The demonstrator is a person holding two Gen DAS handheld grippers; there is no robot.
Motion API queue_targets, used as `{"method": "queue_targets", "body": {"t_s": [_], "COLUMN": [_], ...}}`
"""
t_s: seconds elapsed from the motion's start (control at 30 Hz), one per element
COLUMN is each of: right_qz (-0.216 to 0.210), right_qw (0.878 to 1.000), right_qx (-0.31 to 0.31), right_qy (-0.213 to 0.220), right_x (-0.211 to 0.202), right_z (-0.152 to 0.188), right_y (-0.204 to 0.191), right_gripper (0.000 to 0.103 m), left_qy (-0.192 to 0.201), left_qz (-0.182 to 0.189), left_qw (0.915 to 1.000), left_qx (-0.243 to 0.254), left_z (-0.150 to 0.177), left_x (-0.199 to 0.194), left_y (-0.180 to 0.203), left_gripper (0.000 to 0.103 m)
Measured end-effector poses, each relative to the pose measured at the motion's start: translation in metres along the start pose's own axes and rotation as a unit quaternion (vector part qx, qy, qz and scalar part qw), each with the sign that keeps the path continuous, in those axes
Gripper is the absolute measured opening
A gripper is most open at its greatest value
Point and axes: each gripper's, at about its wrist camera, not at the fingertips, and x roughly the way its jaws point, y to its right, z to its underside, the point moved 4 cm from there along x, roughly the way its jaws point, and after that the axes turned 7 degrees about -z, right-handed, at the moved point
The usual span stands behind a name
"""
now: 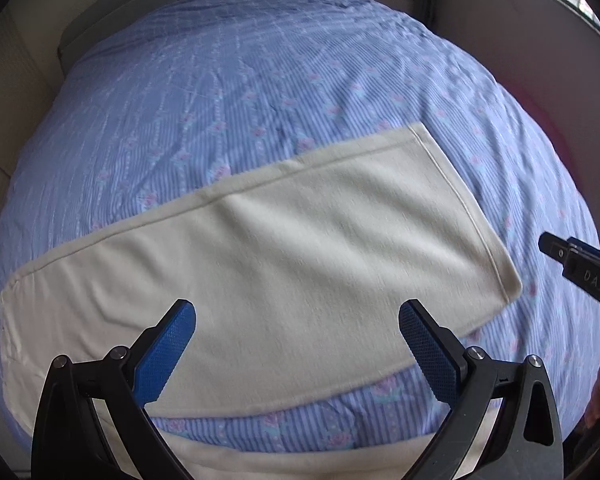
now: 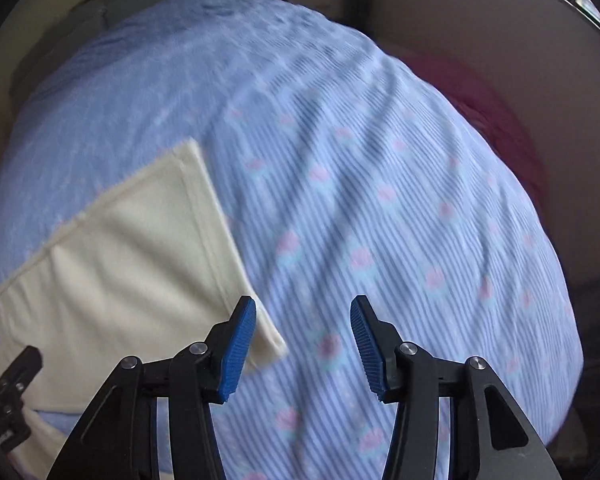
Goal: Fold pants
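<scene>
1. Cream pants (image 1: 268, 264) lie flat on the bed's blue striped sheet (image 1: 260, 80), one leg running from 8 o'clock toward 2 o'clock.
2. Left gripper (image 1: 296, 344) hovers over the cloth – jaws wide apart, holding nothing.
3. Right gripper (image 2: 303, 340) is at the hem corner – jaws parted, empty.

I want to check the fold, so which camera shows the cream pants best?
The left wrist view: the cream pants lie nearly whole across the blue striped bedspread, both long edges and the hemmed end visible. The right wrist view catches only that hemmed end, blurred, at its left side.
</scene>
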Motion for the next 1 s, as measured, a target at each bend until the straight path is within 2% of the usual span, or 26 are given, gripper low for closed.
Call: {"method": "queue_targets", "body": {"t_s": [0.1,0.2,0.3,0.47,0.57,0.67,0.7,0.73,0.77,0.87,0.93,1.0], "right_qz": [-0.060,-0.082,-0.090,-0.058,-0.047,-0.034,-0.037,-0.029,-0.019,0.042,0.079,0.077], "right_qw": [0.998,0.996,0.995,0.992,0.989,0.988,0.989,0.989,0.990,0.988,0.987,0.988], "right_qx": [-0.026,-0.039,-0.050,-0.092,-0.103,-0.102,-0.096,-0.091,-0.090,-0.121,-0.126,-0.118], "right_qy": [0.015,0.009,-0.019,-0.071,-0.094,-0.113,-0.111,-0.109,-0.107,-0.083,-0.066,-0.069], "right_x": [0.024,0.057,0.090,0.126,0.143,0.162,0.163,0.163,0.163,0.158,0.157,0.160], "right_z": [-0.047,-0.077,-0.089,-0.089,-0.090,-0.089,-0.089,-0.089,-0.089,-0.091,-0.089,-0.086], "right_y": [-0.025,-0.060,-0.084,-0.101,-0.104,-0.108,-0.109,-0.109,-0.110,-0.115,-0.116,-0.116], "right_gripper": [0.050,0.050,0.050,0.049,0.050,0.049,0.040,0.026,0.021,0.011,0.009,0.009], "left_qy": [0.008,0.017,0.017,-0.001,-0.004,-0.012,-0.019,-0.027,-0.033,-0.040,-0.035,-0.027], "left_qz": [-0.002,-0.006,-0.010,-0.027,-0.025,-0.052,-0.055,-0.057,-0.058,-0.059,-0.058,-0.058], "left_qw": [0.9997,0.9993,0.9991,0.9985,0.9979,0.9956,0.9950,0.9945,0.9939,0.9930,0.9934,0.9944], "left_qx": [-0.025,-0.032,-0.038,-0.049,-0.060,-0.077,-0.081,-0.084,-0.087,-0.094,-0.093,-0.084], "left_z": [-0.021,-0.040,-0.062,-0.094,-0.094,-0.080,-0.078,-0.074,-0.070,-0.063,-0.060,-0.060], "left_x": [0.004,0.011,0.022,0.044,0.046,0.051,0.054,0.057,0.060,0.063,0.060,0.056], "left_y": [-0.017,-0.027,-0.037,-0.059,-0.082,-0.108,-0.113,-0.118,-0.122,-0.126,-0.125,-0.121], "left_gripper": [0.103,0.103,0.103,0.103,0.103,0.103,0.103,0.103,0.103,0.103,0.103,0.103]}}
